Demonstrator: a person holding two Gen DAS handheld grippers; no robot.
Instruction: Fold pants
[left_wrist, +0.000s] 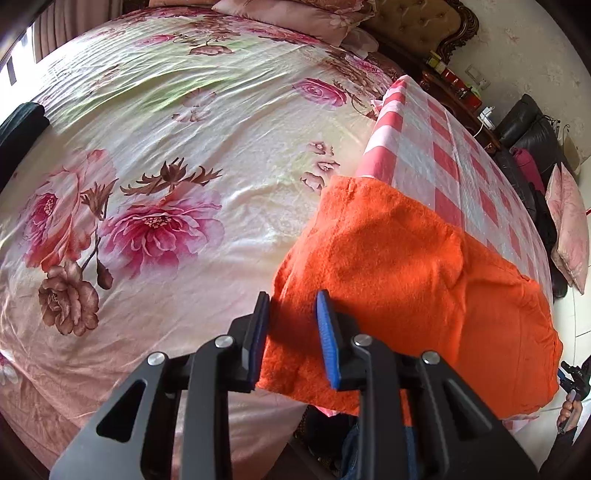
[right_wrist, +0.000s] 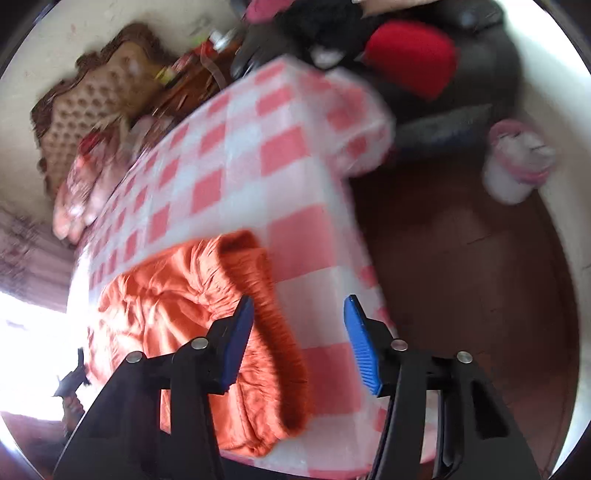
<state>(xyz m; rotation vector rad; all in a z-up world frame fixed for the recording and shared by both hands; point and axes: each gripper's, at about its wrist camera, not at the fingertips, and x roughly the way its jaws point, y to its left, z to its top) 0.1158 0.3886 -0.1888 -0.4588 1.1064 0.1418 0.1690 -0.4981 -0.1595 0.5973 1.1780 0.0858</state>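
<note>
The orange fleece pants (left_wrist: 406, 258) lie folded in a thick bundle at the near end of a table under a pink-and-white checked cloth (left_wrist: 443, 147). My left gripper (left_wrist: 293, 295) hovers over the bundle's left corner. Its blue pads are apart, orange cloth shows in the gap, and neither pad presses on it. The right wrist view is blurred. There the pants (right_wrist: 177, 295) show their gathered elastic waistband. My right gripper (right_wrist: 300, 299) stands open above the waistband's edge and the checked cloth (right_wrist: 240, 166), with nothing gripped.
A bed with a floral sheet (left_wrist: 166, 129) fills the left, with pillows and a tufted headboard (left_wrist: 417, 29) behind. A dark sofa (right_wrist: 461, 74) with a red cushion (right_wrist: 410, 55) stands past the table. A white bin (right_wrist: 513, 166) sits on the brown floor.
</note>
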